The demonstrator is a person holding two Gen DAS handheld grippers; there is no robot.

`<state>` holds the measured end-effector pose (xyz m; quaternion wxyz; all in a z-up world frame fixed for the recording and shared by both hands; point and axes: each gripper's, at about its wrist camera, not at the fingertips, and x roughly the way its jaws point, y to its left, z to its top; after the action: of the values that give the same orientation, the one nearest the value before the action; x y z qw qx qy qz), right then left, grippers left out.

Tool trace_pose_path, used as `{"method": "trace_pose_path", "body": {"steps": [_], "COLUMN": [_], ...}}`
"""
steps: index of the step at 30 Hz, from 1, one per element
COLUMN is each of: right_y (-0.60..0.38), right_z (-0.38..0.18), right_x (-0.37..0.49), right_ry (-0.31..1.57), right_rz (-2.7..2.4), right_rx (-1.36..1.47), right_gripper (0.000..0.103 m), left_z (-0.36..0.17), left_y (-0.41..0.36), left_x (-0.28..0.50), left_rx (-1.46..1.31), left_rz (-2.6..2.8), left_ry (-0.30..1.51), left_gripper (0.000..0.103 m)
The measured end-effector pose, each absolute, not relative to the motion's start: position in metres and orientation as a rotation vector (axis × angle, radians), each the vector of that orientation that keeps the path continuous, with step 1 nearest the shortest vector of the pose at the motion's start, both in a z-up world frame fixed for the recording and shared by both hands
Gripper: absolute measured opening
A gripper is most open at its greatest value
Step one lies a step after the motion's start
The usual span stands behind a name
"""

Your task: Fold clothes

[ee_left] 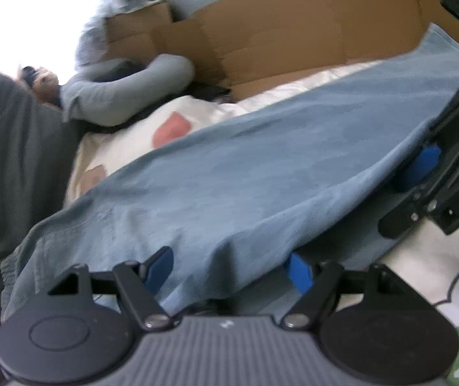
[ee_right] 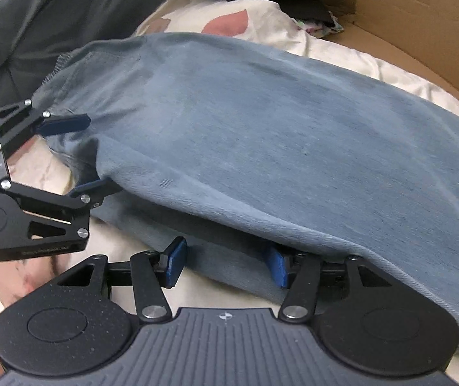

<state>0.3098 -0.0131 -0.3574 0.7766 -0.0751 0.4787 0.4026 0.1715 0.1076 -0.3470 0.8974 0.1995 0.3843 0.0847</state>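
A blue-grey garment (ee_left: 245,173) lies on a cream patterned bedsheet (ee_left: 126,148), folded over so an upper layer drapes over a lower one. My left gripper (ee_left: 229,270) is open, its blue fingers spread on either side of the near fold edge, cloth draped over the gap. My right gripper (ee_right: 226,265) is open too, its fingers at the garment's (ee_right: 277,128) lower edge, the right finger tucked under the top layer. The right gripper shows in the left wrist view (ee_left: 422,167); the left gripper shows in the right wrist view (ee_right: 81,154), open around a fold.
A cardboard box (ee_left: 293,25) stands along the far side of the bed. A grey garment (ee_left: 126,93) is heaped beside it. A dark grey cover (ee_left: 10,160) lies to the left. The sheet (ee_right: 52,173) shows below the garment.
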Motion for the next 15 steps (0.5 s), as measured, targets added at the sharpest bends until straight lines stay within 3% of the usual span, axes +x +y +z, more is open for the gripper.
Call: {"method": "trace_pose_path", "body": {"steps": [15], "right_y": [0.023], "right_z": [-0.342], "right_x": [0.307], "right_ry": [0.944], "right_rz": [0.968], "right_rx": [-0.144], "right_gripper": [0.055], "left_z": [-0.365], "left_y": [0.153], "left_x": [0.162], "left_rx": [0.200], "left_rz": [0.427], "left_ry": [0.946], "left_gripper": [0.079]}}
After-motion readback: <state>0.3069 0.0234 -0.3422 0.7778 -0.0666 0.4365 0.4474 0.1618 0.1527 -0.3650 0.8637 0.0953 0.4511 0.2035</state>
